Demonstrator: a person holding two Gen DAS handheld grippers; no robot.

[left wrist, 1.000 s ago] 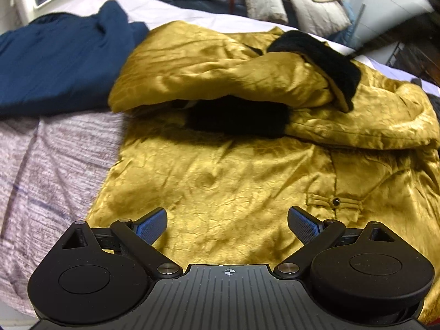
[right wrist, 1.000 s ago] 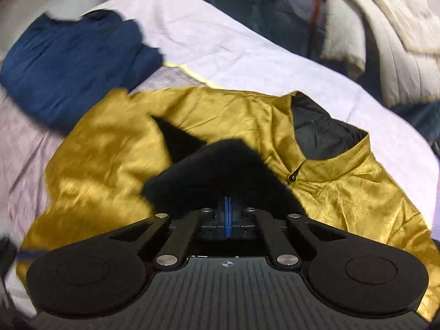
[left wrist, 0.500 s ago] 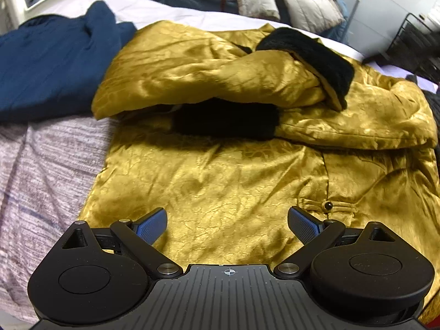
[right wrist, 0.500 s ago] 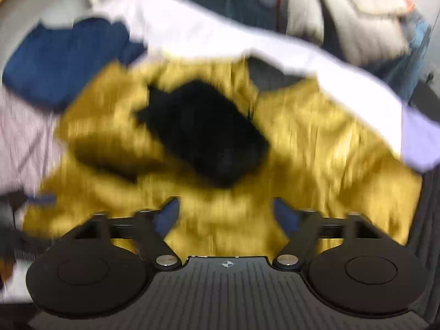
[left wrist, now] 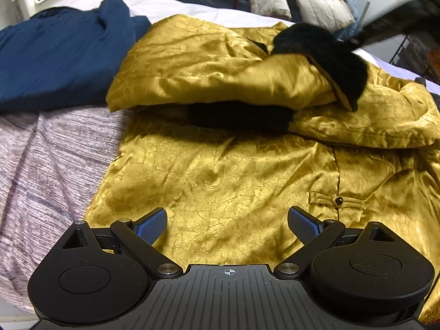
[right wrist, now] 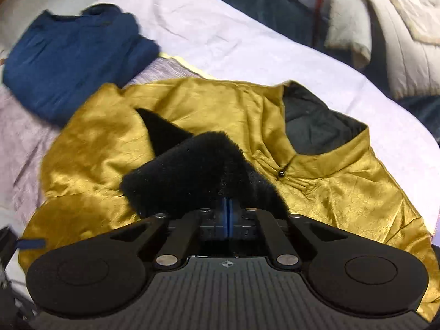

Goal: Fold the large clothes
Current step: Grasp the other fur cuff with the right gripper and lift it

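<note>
A: On the bed, item 1: gold brocade jacket with black fur cuffs and black lining point(left wrist: 225, 181), lying front up on the striped mauve knit blanket point(left wrist: 46, 159). Long axis?

B: Collar point(right wrist: 330, 154) to hem, running away from the left wrist camera; the collar opening points toward the lavender sheet point(right wrist: 247, 44) at the far side. 1 sleeve is folded across the chest, its fur cuff point(left wrist: 327, 55) toward the right.

A: Item 2, left gripper point(left wrist: 227, 224)?

B: Fingers spread wide, nothing between them, hovering over the hem panel beside the frog button point(left wrist: 338, 200).

A: Item 3, right gripper point(right wrist: 227, 214)?

B: Blue pads pressed together on the black fur cuff point(right wrist: 192, 176), held above the jacket front.

A: Edges and room?

B: Left edge meets bare blanket, with open blanket beyond. Folded navy blue garment point(left wrist: 55, 57) sits just beside the far-left shoulder. Heaped grey and cream bedding point(right wrist: 371, 13) lies behind the sheet.
</note>
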